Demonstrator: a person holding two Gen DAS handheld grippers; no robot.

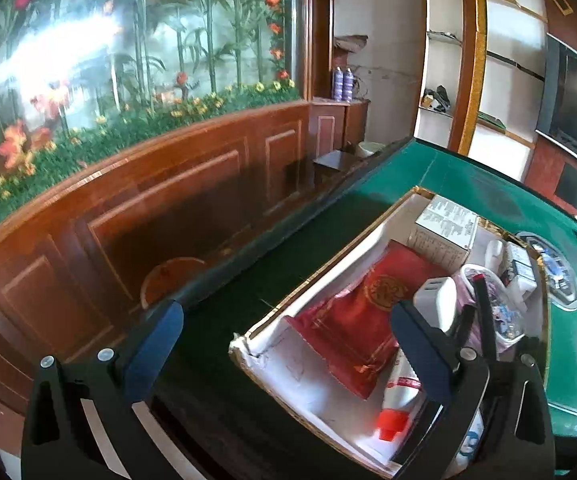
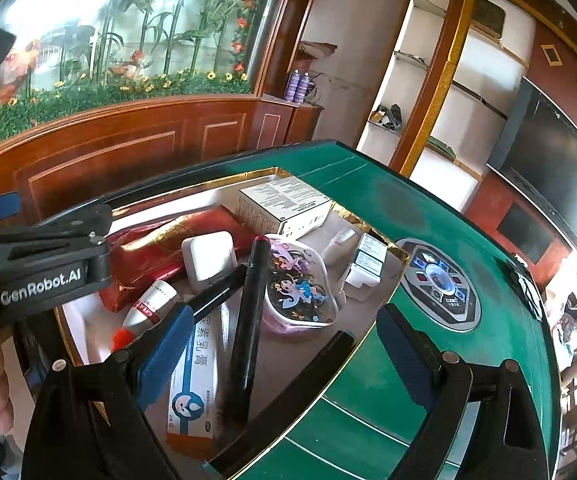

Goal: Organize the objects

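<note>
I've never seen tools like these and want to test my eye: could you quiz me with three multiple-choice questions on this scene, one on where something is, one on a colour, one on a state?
1. Where does the heart-shaped pink cartoon case lie?
A. inside the gold-edged cardboard box
B. on the green felt table
C. on a wall shelf

2. What colour is the cap of the white tube?
A. blue
B. orange-red
C. black

3. How does the right gripper stand?
A. shut on the long black pen
B. shut on nothing
C. open, holding nothing

Answers:
1 A, the case lies among the box's contents.
2 B, its cap end is orange-red.
3 C, its blue-padded fingers are wide apart.
</note>
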